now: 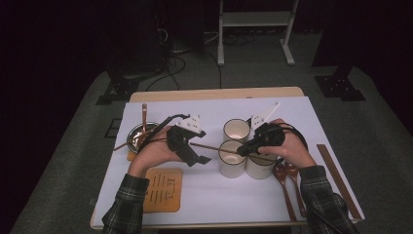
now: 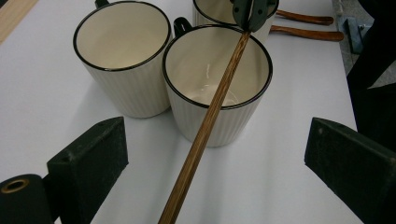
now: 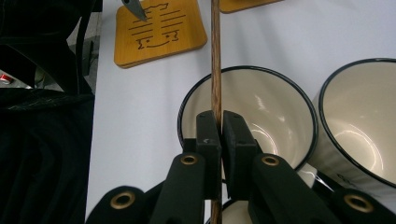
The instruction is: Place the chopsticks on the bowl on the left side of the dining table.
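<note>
While pinched between right gripper [image 3: 219, 140] fingers, the chopstick [image 2: 210, 112] crosses a cup [image 2: 217, 84].

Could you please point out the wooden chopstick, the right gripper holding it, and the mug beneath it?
wooden chopstick [image 2: 219, 93]: left gripper view, mid-shaft.
right gripper [image 3: 220, 133]: right gripper view, between the jaw tips clamping the stick.
mug [image 2: 224, 126]: left gripper view, ribbed outer wall.

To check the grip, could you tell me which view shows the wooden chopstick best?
The left gripper view: the wooden chopstick runs long across a cup. The right gripper view shows it pinched; the high view shows it thin.
</note>
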